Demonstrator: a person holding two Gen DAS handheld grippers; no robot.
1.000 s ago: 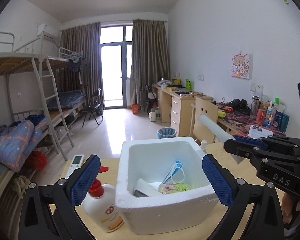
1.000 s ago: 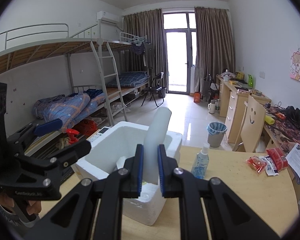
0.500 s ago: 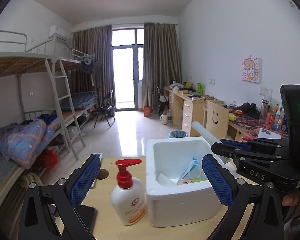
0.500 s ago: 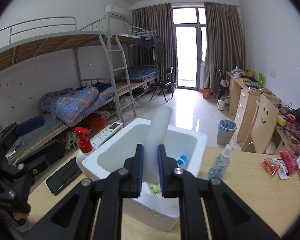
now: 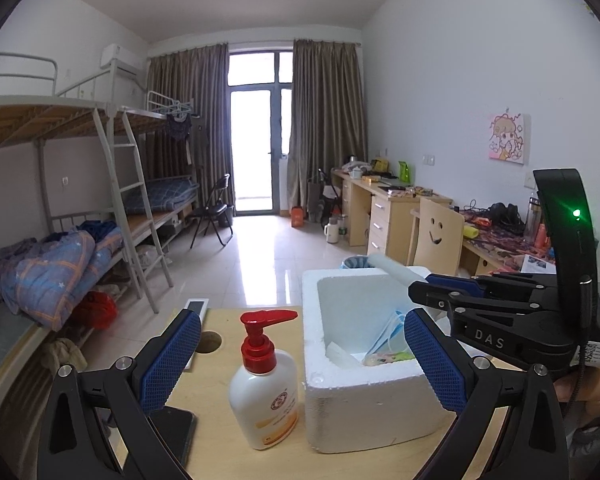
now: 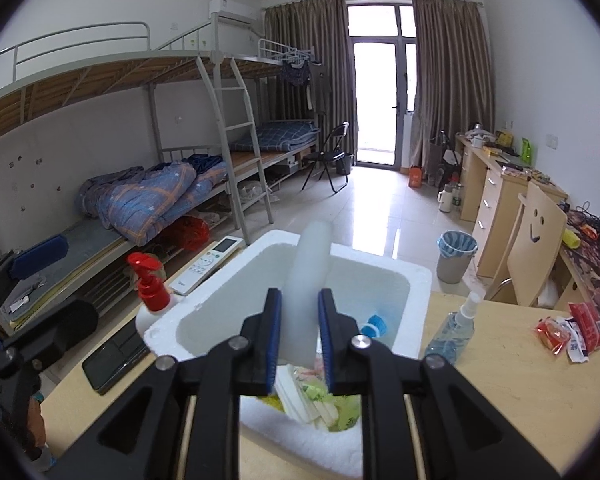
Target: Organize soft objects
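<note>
Dorm bunks and desks stand behind a wooden counter [image 6: 512, 364] crowded with odds and ends. On it sits a white foam box [image 5: 364, 396], and the right tool [image 6: 299, 338] hangs just over the box's near rim, its blue pads clamped on a pale foam roll [image 6: 310, 276] that juts forward and up from between them, over the open box. Below that tool, in the box, lie a face mask [image 5: 388, 334], some greenish packets [image 6: 332, 400] and a flat white piece.

The left tool [image 5: 300, 354] has its pads spread wide apart and holds nothing; a soap pump [image 5: 266, 384] stands between them, touching the box's left wall or very nearly. A phone [image 6: 114, 356] and a remote [image 6: 208, 266] lie left of the box, a spray bottle [image 6: 452, 330] just right of it, and red snack packs [image 6: 568, 330] well off to the right tool's right.

The roll looks light and squashy. The pads seem to pinch it in a little, so I judge it will give instead of slipping. A grip low on its length, as now, leaves a long free end that may wag or bend. It looks easy to crush or dent, so a gentle squeeze should do. Tilting the free end down should let it settle in the box.
</note>
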